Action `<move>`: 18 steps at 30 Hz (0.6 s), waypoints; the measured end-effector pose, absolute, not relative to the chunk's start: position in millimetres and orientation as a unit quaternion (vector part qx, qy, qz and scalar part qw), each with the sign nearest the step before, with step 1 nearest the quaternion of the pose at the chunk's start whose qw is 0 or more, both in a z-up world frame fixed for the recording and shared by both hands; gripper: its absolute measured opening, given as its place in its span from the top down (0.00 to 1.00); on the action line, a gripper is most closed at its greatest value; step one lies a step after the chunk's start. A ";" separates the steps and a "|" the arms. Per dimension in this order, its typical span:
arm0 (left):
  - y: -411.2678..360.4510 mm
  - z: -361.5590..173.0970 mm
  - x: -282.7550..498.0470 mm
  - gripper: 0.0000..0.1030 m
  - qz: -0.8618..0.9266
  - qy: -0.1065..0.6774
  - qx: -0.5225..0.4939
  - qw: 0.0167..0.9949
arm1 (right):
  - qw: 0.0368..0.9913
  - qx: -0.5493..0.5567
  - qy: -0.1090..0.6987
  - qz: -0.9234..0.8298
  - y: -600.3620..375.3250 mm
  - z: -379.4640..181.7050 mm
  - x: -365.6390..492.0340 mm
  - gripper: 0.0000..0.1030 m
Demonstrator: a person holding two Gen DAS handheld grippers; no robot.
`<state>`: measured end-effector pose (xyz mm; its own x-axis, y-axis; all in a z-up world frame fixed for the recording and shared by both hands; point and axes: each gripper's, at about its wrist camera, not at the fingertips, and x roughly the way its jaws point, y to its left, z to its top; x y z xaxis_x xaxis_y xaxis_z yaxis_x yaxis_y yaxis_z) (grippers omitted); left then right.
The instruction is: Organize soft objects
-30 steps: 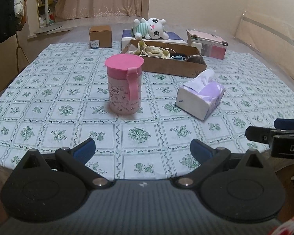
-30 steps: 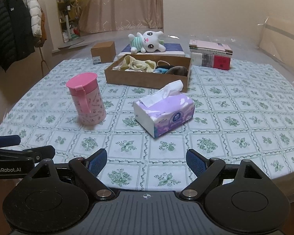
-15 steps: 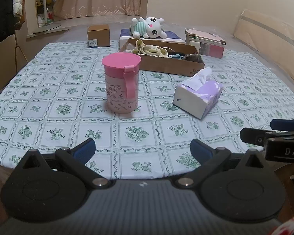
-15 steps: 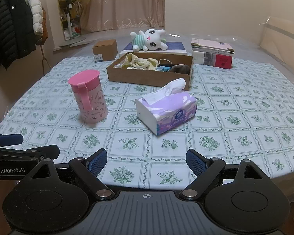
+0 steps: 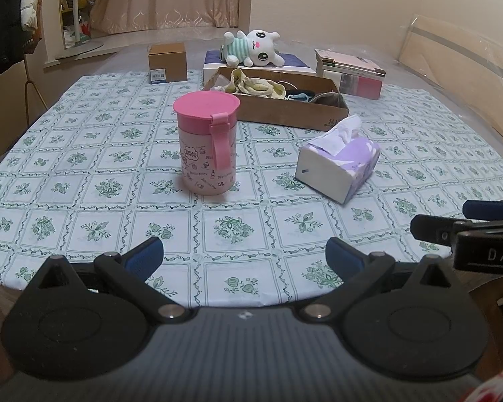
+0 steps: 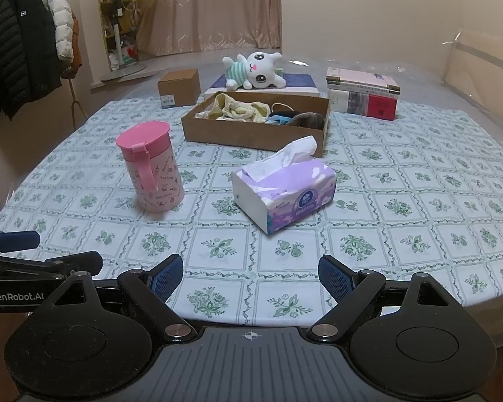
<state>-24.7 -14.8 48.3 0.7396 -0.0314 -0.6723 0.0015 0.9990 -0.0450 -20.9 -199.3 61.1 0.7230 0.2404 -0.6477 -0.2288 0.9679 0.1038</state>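
Both sets of tongs hang at the near edge of the tabletop (image 6: 419,181), which is covered in a white cloth printed with green flowers. The left tongs (image 5: 244,256) and the right tongs (image 6: 250,276) each stand wide apart with nothing between their blue pads. Well beyond them, at the far side, the open brown cardboard box (image 6: 251,130) holds crumpled yellow cloth (image 6: 238,111) and dark soft items (image 6: 301,119), and a white plush rabbit in a striped green shirt (image 6: 255,72) lies on a flat box just behind it. Between tongs and box sit a pink lidded plastic cup (image 5: 206,144) and a purple tissue pack (image 6: 285,192), neither touched.
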 end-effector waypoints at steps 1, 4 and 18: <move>-14.8 48.3 -24.6 0.01 -0.009 0.361 -0.021 0.932 | 0.928 0.009 0.350 0.126 -199.9 61.5 -20.7 0.15; -14.4 49.5 -24.6 0.01 -0.009 0.359 -0.020 0.933 | 0.929 0.008 0.349 0.126 -200.6 62.5 -21.3 0.15; -14.0 50.8 -25.5 0.01 -0.009 0.356 -0.020 0.934 | 0.929 0.008 0.349 0.127 -200.8 62.4 -21.3 0.15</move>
